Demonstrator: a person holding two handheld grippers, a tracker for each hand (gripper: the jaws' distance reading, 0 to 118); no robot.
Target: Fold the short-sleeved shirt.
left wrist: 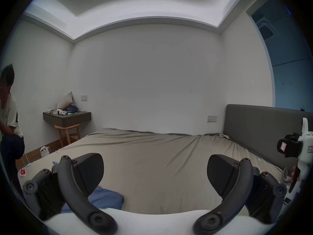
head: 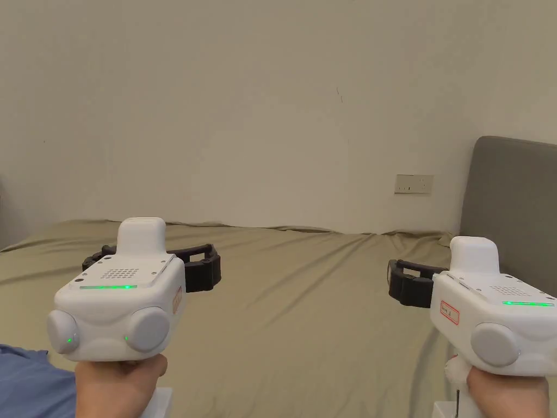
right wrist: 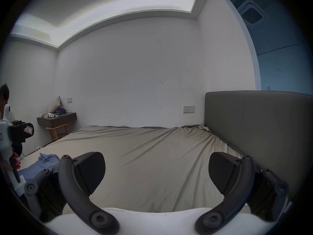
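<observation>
While both tools are held level above the bed (head: 304, 305), the left gripper (left wrist: 155, 174) has its fingers (left wrist: 88, 172) spread wide with nothing between them, and the right gripper (right wrist: 156, 173) is likewise wide apart and holding nothing. The blue shirt (left wrist: 105, 198) lies crumpled on the olive sheet at the near left edge of the bed (a corner of it shows at the bottom left of the head view (head: 27, 381)). It sits below and just to the left of the left gripper's fingers, not touching them, and well apart from the right gripper's fingers (right wrist: 90, 171), off to their left (right wrist: 42, 163).
</observation>
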